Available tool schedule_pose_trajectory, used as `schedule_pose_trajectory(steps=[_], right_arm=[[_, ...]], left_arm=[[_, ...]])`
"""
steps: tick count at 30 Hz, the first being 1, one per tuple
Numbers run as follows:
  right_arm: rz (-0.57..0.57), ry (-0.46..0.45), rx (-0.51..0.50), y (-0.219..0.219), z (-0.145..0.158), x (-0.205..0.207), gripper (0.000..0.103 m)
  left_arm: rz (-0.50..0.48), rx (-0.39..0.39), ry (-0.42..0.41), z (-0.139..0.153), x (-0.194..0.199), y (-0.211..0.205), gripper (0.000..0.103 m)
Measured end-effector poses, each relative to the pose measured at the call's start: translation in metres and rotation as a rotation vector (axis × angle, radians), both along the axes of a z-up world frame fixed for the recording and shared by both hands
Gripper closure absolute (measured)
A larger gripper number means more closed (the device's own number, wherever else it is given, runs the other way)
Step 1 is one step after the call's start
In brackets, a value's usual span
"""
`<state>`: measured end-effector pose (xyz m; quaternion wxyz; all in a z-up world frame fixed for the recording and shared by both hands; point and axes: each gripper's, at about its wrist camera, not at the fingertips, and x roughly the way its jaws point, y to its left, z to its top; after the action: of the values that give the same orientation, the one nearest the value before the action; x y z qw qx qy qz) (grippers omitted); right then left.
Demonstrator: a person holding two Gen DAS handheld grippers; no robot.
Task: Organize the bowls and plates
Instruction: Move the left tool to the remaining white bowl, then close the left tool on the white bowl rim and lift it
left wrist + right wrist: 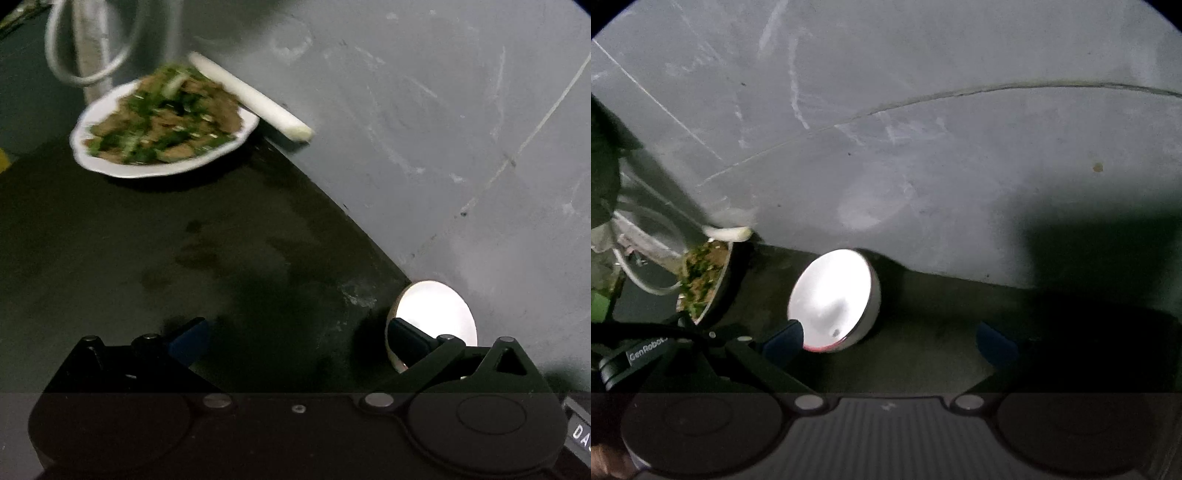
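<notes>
Left tool (295, 338): fingers spread wide, blue-padded left fingertip (190, 341) and dark right fingertip (406, 338) well apart, nothing between. Held low, pointing forward. Right tool (892, 341): fingers likewise wide apart, blue pads (783, 343) showing; right side sunk in shadow, hard to read. Seen at left edge of right wrist view: left tool's black body. Possibly a hand (607, 461) at lower left corner.

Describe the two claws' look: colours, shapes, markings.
Both are matte black. The left claw has blue-padded fingers on black linkage arms with silver pivot pins, two round housings, and a white-lettered label starting "DA". The right claw has blue pads, similar round housings and a ribbed grey centre panel. In the right view, the left unit carries white "GenRobot" lettering.
</notes>
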<state>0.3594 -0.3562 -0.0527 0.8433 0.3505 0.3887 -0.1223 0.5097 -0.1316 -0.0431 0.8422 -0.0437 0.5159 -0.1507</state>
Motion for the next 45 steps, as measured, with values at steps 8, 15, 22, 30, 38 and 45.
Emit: schedule_pose_trajectory(steps=[8,15,22,30,38,45], right_arm=[[0.001,0.018,-0.029,0.007,-0.010,0.017,0.017],[0.032,0.029,-0.036,0.007,-0.012,0.022,0.038],[0.059,0.012,-0.006,0.007,-0.014,0.026,0.053],[0.095,0.008,0.007,0.008,-0.015,0.035,0.055],[0.137,-0.009,0.002,0.008,-0.014,0.040,0.073],[0.175,-0.012,-0.007,0.009,-0.013,0.036,0.079]], left_arm=[[-0.097,-0.025,0.010,-0.012,0.011,-0.020,0.016],[-0.174,-0.037,0.004,-0.012,0.010,-0.039,0.056],[-0.189,-0.045,0.008,-0.016,0.002,-0.051,0.078],[-0.199,-0.070,0.051,-0.021,0.007,-0.060,0.092],[-0.170,-0.090,0.065,-0.018,-0.002,-0.055,0.094],[-0.139,-0.093,0.072,-0.018,-0.009,-0.047,0.094]])
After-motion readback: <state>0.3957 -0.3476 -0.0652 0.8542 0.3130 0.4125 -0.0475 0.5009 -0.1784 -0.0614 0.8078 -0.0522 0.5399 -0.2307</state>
